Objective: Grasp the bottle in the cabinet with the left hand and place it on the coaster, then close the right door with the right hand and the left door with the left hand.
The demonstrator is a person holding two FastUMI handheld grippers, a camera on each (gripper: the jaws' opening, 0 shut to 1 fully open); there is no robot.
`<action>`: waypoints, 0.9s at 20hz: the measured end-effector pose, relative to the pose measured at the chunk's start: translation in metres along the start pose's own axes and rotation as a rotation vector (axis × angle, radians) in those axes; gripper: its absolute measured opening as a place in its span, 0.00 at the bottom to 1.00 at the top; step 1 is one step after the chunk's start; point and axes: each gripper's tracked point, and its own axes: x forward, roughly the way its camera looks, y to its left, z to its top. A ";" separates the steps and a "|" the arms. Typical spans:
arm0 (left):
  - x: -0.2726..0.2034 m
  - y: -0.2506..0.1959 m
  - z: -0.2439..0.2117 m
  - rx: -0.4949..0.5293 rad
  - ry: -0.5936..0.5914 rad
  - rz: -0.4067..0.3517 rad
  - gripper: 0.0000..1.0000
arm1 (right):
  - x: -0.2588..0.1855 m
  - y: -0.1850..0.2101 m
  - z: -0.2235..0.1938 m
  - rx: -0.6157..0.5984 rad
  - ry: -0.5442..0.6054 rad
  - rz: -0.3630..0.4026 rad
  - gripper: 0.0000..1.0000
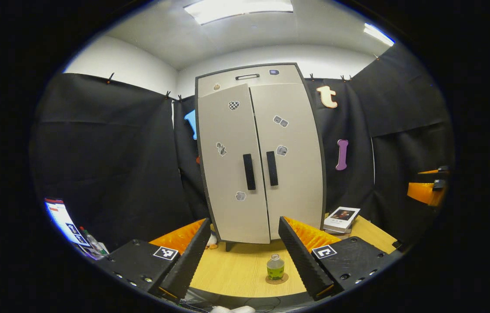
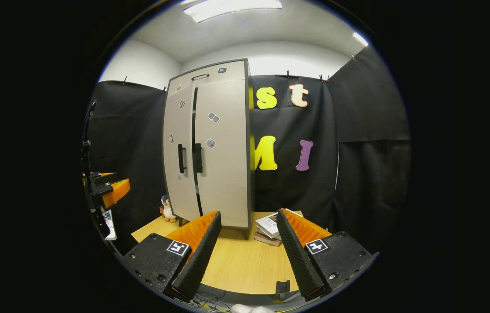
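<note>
A small clear bottle with a green label (image 1: 275,267) stands upright on a round coaster (image 1: 277,279) near the wooden table's front edge (image 1: 236,278). It shows between my left gripper's (image 1: 244,221) open fingers, nearer the right one and untouched. The grey two-door cabinet (image 1: 262,161) (image 2: 210,148) stands at the back of the table. Its right door (image 1: 290,156) lies flush; the left door (image 1: 229,165) sits a touch proud, with a dark slit (image 2: 194,130) between them. My right gripper (image 2: 248,212) hangs open before the cabinet's right side, holding nothing, and appears far right (image 1: 427,191).
A stack of books (image 1: 341,219) (image 2: 268,228) lies right of the cabinet. A penguin toy (image 2: 167,209) stands at its left foot. A lit screen (image 1: 64,224) sits far left. A small black block (image 2: 282,287) rests on the table's front edge. My left gripper shows at left (image 2: 112,191).
</note>
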 end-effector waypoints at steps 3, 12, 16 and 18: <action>-0.003 0.005 -0.003 -0.005 0.011 0.012 0.96 | -0.004 -0.001 0.007 -0.001 -0.019 -0.012 0.80; 0.001 0.016 0.007 0.003 -0.009 0.012 0.96 | -0.001 0.007 0.015 0.018 -0.036 -0.024 0.80; 0.016 0.020 0.017 0.020 -0.030 -0.017 0.96 | 0.009 0.017 0.020 0.020 -0.043 -0.035 0.80; 0.024 0.024 0.018 0.008 -0.032 -0.024 0.95 | 0.014 0.025 0.030 0.031 -0.064 -0.027 0.80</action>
